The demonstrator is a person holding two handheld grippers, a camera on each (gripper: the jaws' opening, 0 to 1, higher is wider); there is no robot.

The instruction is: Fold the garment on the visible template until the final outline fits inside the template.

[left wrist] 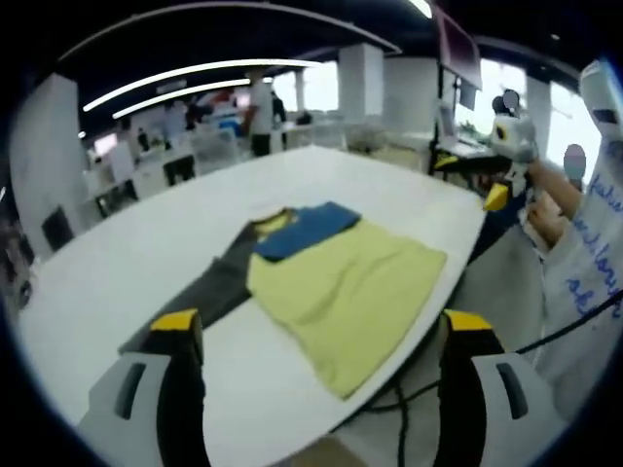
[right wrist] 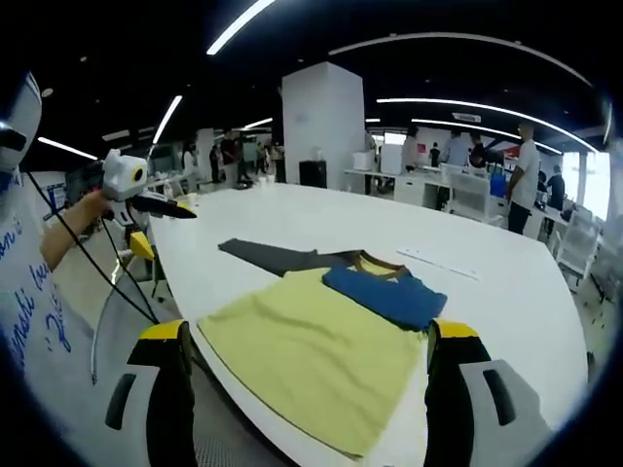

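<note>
1. Left gripper view: garment (left wrist: 331,282), yellow body, blue sleeve folded over, dark sleeve spread flat, lies at the desk (left wrist: 127,263) near edge; hem reaches that edge.
2. Left gripper (left wrist: 326,341): jaws wide apart, empty, held off the desk. Right gripper (right wrist: 307,350): likewise agape, empty.
3. Template: cannot tell its outline.
4. Risk: a tug toward the edge could drag the hem overboard; a one-layer pinch would skew the fold.
5. Room: broad bare desk beyond the collar; none at the near edge.
</note>
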